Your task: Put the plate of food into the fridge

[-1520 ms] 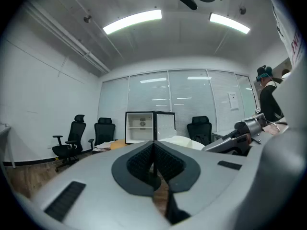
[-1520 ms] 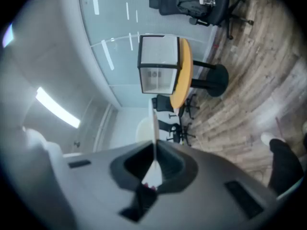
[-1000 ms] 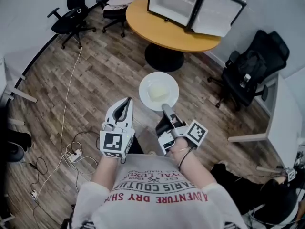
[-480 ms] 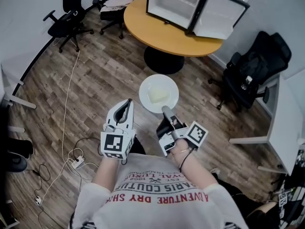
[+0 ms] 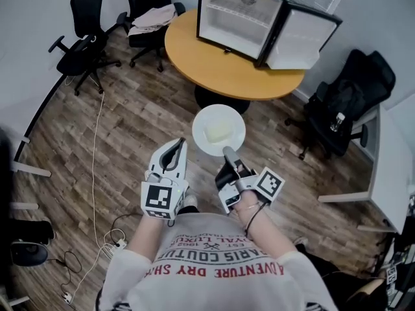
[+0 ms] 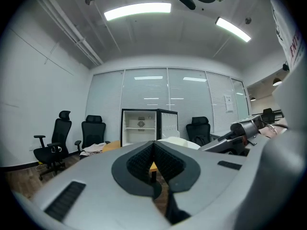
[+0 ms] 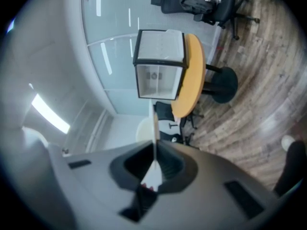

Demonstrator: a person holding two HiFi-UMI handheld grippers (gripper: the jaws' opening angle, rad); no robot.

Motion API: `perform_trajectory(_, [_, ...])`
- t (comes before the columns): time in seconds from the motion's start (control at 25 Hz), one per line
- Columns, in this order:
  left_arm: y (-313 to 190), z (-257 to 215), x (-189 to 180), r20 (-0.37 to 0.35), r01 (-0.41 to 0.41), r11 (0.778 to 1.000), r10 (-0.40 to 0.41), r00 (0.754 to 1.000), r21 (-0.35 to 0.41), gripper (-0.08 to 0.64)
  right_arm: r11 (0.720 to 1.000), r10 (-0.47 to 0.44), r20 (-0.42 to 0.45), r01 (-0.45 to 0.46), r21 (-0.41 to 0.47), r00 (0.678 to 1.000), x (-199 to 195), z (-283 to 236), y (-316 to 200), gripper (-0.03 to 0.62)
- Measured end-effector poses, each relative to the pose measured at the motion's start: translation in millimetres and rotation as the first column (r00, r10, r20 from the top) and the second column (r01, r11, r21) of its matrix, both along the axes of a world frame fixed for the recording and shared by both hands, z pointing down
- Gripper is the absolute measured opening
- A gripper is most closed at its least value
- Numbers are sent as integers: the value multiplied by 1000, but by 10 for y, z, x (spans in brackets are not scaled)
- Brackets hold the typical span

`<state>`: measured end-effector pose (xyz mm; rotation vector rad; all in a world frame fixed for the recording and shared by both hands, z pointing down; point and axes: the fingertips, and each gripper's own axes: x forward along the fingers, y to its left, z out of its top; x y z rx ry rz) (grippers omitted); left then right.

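Note:
A white plate [image 5: 219, 130] with a pale block of food [image 5: 218, 131] on it hangs level in front of me. My right gripper [image 5: 228, 153] is shut on the plate's near rim; in the right gripper view the plate's edge [image 7: 155, 128] shows as a thin white line between the jaws. My left gripper [image 5: 175, 149] is shut with nothing in it, just left of the plate. The small fridge [image 5: 237, 15] stands on the round wooden table [image 5: 227, 60] ahead, its door [image 5: 300, 34] swung open to the right and the white inside [image 6: 139, 126] showing shelves.
Black office chairs stand at the far left [image 5: 81, 41], behind the table [image 5: 146, 8] with a cloth on the seat, and at the right [image 5: 347, 102]. A white cable [image 5: 97, 148] runs over the wood floor at left. A white desk [image 5: 389, 167] edges the right side.
I have moved closer to the table and fridge, both grippers and the plate travelling forward with me. The grip on the plate is unchanged.

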<state>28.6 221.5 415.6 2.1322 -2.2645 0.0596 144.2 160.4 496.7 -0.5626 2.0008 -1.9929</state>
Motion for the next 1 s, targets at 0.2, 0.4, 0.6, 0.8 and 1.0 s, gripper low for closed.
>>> perform_trajectory(0.2, [-206, -55, -413, 9, -30, 1000, 30, 1000, -7, 32, 999, 35, 20, -35, -2, 999, -415, -92, -203, 37])
perform_trajectory(0.4, [-368, -26, -737, -6, -21, 1000, 21, 1000, -18, 32, 999, 36, 9, -36, -7, 999, -711, -89, -382, 37])
perform_trajectory(0.6, [-536, 67, -873, -5, -12, 1000, 12, 1000, -22, 32, 1000, 27, 3, -27, -5, 1000, -870, 17, -571, 37])
perform_trajectory(0.8, [-986, 95, -1161, 4, 21, 1000, -20, 1000, -21, 32, 1000, -15, 9, 15, 3, 1000, -1190, 64, -1025, 37])
perform_trajectory(1.0, [-1647, -39, -1425, 13, 20, 1000, -20, 1000, -1, 32, 999, -33, 17, 32, 21, 999, -1518, -13, -1696, 37])
